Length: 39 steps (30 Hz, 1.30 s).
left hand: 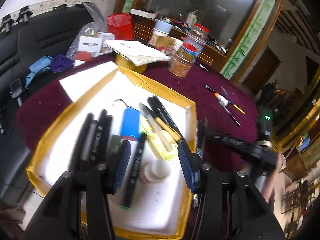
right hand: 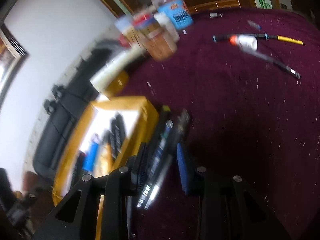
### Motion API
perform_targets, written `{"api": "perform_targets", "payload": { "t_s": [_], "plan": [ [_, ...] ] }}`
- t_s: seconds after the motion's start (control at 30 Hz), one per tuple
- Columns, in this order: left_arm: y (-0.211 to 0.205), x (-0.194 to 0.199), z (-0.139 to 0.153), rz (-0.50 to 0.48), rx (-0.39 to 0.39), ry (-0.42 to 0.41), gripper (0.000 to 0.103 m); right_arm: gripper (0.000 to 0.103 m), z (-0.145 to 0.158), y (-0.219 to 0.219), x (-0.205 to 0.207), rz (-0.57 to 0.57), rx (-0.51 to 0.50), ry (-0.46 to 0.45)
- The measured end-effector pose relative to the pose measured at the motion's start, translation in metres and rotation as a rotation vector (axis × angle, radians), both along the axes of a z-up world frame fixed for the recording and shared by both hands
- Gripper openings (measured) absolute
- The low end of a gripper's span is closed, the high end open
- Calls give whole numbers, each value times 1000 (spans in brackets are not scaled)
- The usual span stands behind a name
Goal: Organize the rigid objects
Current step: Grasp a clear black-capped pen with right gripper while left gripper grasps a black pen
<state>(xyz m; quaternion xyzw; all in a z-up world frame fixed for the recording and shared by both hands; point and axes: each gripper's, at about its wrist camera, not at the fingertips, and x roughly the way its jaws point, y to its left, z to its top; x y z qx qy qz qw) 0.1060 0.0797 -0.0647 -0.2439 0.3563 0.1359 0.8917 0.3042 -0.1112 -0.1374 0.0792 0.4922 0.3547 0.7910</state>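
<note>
1. Blue ribbed pads line the left gripper (left hand: pixel 154 166), whose jaws stand apart with nothing pressed between them; it hangs over a yellow-rimmed tray (left hand: pixel 191 108) with a white floor.
2. Under that gap lie a black marker with a green end (left hand: pixel 134 172) and a small white jar (left hand: pixel 156 172), neither touched by the pads.
3. Further in the tray lie more dark markers (left hand: pixel 96 134), a blue cylinder (left hand: pixel 131 124) with a wire hook, a yellow-handled tool (left hand: pixel 166 128) and a yellowish packet.
4. On the right gripper (right hand: pixel 162 166), the jaws are closed on a bundle of dark pens (right hand: pixel 160 160), which runs lengthwise between the pads just outside the tray's right wall (right hand: pixel 148 124).
5. Seen from the left wrist camera, the right gripper's black body (left hand: pixel 246 150) sits just past the tray's right edge.
6. Beyond, on the counter's maroon cloth (right hand: pixel 230 100), well apart from both grippers, lie a white bottle with an orange cap (right hand: pixel 247 42), a yellow-and-black pen (right hand: pixel 280 38) and another dark pen (right hand: pixel 280 65).
7. At the counter's far side stand clear jars (left hand: pixel 184 60), a stack of papers (left hand: pixel 138 52) and a red bag (left hand: pixel 120 26); a black sofa (left hand: pixel 40 36) and a white wall lie behind.
8. Motion blur smears the right view, so the pens' number and labels cannot be read; both gripper bodies are cut off at the bottom edge.
</note>
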Motion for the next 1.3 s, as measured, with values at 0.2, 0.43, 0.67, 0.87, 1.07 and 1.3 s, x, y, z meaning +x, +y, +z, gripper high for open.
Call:
{"api": "perform_targets", "payload": {
  "t_s": [0.2,0.43,0.67,0.87,1.07,1.3],
  "plan": [
    [-8,2,-6,-34,-14,7,47,12,-7,11,-8,-7,-111,-52],
    [-2,-3,-9,-44,-53,-17,47,12,0,31,-14,-40,-287,-144],
    [-1,-3,-15,-45,-71,-4,47,16,-7,52,-1,-55,-389,-149],
    [-18,2,-7,-85,-37,-2,47,7,-1,12,-2,-28,-302,-56],
    [-54,46,-1,-227,-67,42,47,7,-9,-55,8,-45,-259,-73],
    [-102,159,-10,-406,15,249,47,7,-14,-71,13,-53,-134,-45]
  ]
}}
